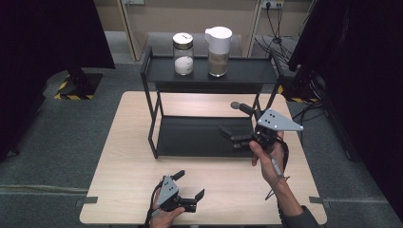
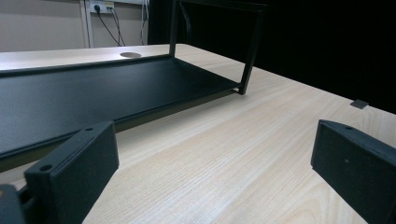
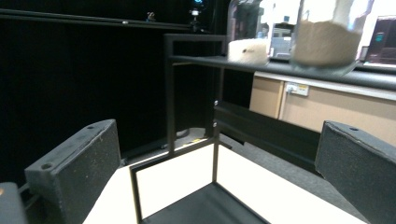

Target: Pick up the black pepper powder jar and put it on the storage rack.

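One black two-tier rack (image 1: pixel 209 95) stood on the worktop (image 1: pixel 128 161). Its upper tier carried two jars: one (image 1: pixel 183 53) with white contents on the left and one (image 1: pixel 218 45) with a white lid and tan contents on the right. The lower tier (image 1: pixel 199 135) was bare.

The right gripper (image 1: pixel 233 135) hovered over the right end of the lower tier, fingers spread and holding nothing; both jars sat above and beyond it, well apart from its fingers. The left gripper (image 1: pixel 192 199) lay low at the near worktop edge, fingers spread and holding nothing, with the rack near but not touching.
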